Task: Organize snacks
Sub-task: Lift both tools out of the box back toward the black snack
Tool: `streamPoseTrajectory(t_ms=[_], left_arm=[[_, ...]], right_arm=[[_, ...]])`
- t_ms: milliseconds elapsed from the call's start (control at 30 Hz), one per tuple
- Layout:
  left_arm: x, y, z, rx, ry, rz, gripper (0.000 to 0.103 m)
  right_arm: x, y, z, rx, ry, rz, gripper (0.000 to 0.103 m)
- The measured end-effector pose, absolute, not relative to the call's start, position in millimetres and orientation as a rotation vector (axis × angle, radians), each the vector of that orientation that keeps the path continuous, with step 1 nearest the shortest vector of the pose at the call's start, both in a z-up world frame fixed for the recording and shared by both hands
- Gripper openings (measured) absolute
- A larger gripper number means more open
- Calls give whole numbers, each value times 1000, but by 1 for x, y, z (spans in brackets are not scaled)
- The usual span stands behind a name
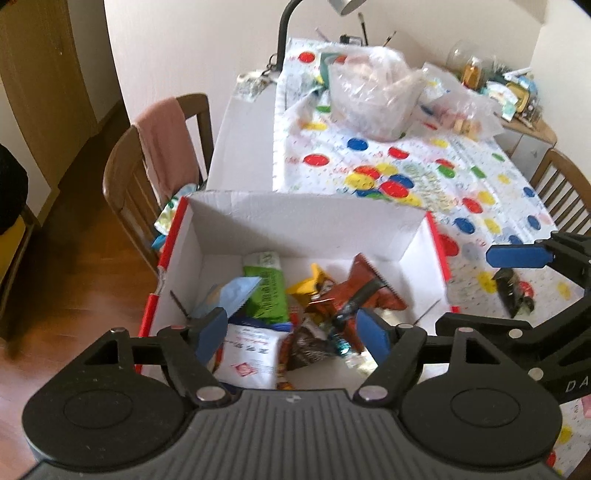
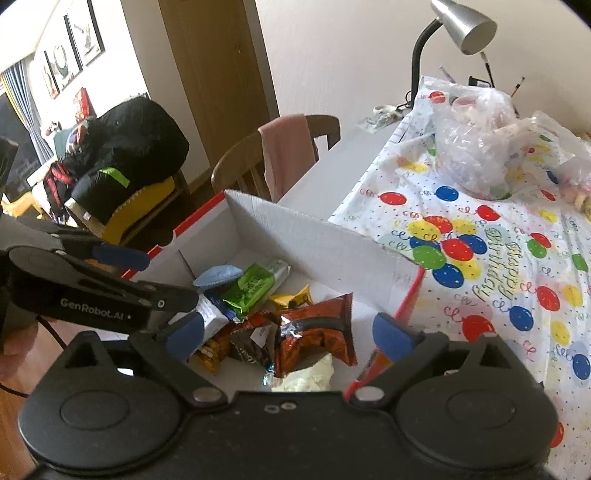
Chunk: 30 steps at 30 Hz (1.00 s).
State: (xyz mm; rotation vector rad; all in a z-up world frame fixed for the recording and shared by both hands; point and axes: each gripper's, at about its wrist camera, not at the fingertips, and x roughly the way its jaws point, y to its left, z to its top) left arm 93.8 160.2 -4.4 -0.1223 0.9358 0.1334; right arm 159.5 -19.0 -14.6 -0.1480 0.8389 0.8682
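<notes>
A cardboard box (image 1: 306, 206), white inside with red outer edges, stands at the table's near left corner. It holds several snack packets: a green one (image 1: 267, 291), a yellow one (image 1: 314, 282), a red-brown one (image 1: 364, 291), a light blue one (image 1: 236, 291) and a white one (image 1: 251, 354). My left gripper (image 1: 291, 330) hovers over the box (image 2: 295, 225), open, with nothing between its pads. My right gripper (image 2: 288, 334) is beside it over the red-brown packet (image 2: 317, 332), wide open and empty. A black packet (image 1: 515, 291) lies on the tablecloth right of the box.
Two clear plastic bags (image 2: 476, 147) sit at the far end of the balloon-print tablecloth (image 2: 498, 295), under a desk lamp (image 2: 461, 26). A wooden chair with a pink cloth (image 1: 162, 147) stands left of the table, another chair (image 1: 561, 184) on the right.
</notes>
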Motion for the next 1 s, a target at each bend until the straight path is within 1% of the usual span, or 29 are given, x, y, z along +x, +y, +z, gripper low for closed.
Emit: streamPoseTrajectory(t_ms=[100,167,233,500,767,1000], left_arm=[[90,144,0,-119,908,128,77],[88,131,4,-114,889,123,77],[87,119,7,-114,873,119,80],[88,62,9,-122,846,77,81],[99,6,-2,-138,856,40,81],[115,-33,-21,-154,886,10,81]], right_arm=[[159,-33,-10,-130,827,876,99],[159,-45,-7,-115,815,878,102],[158,-56,-4,-101,804,882,103],[157,-106,3,-90,785,894,103],[159,-165,1,-89,788,900,103],[169,-211,-15,-129,807,864,103]])
